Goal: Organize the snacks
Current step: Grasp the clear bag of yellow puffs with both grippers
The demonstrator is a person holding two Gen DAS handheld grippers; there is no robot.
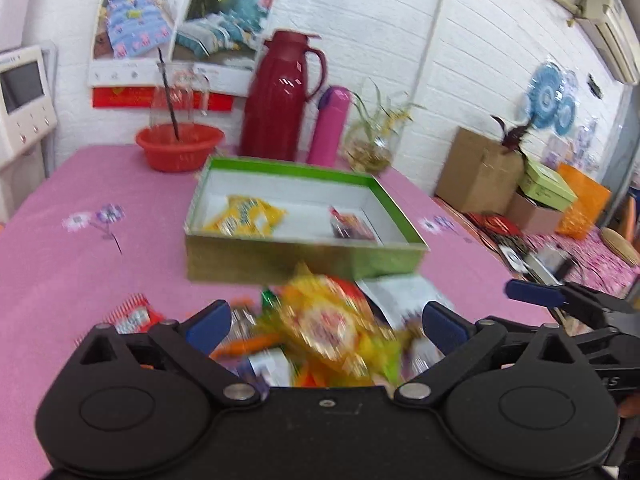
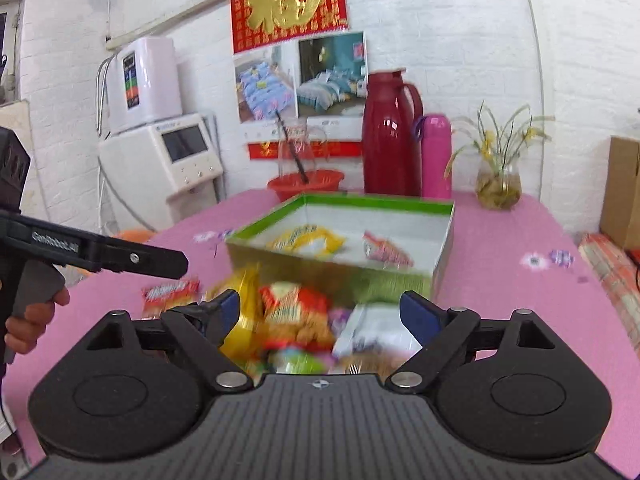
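Note:
An open green box [image 1: 300, 258] [image 2: 360, 280] stands mid-table on the pink cloth. Inside it lie a yellow packet [image 1: 244, 216] [image 2: 308, 240] and a red packet [image 1: 352, 224] [image 2: 386, 252]. A loose pile of snacks sits just in front of the box: an orange-yellow packet [image 1: 332, 320], a red striped packet [image 1: 132, 316] [image 2: 170, 296], a red-orange packet [image 2: 296, 312] and a white packet [image 1: 400, 296] [image 2: 372, 328]. My left gripper [image 1: 326, 324] hangs open over the pile, gripping nothing. My right gripper [image 2: 322, 312] is also open above the pile, its pads touching no packet.
Behind the box stand a red basin [image 1: 180, 148] with a glass jug, a dark red thermos [image 1: 280, 96] [image 2: 390, 136], a pink bottle [image 1: 330, 128] and a plant vase [image 2: 498, 184]. Cardboard boxes [image 1: 476, 172] sit off the right edge. A hand [image 2: 36, 312] holds the left tool.

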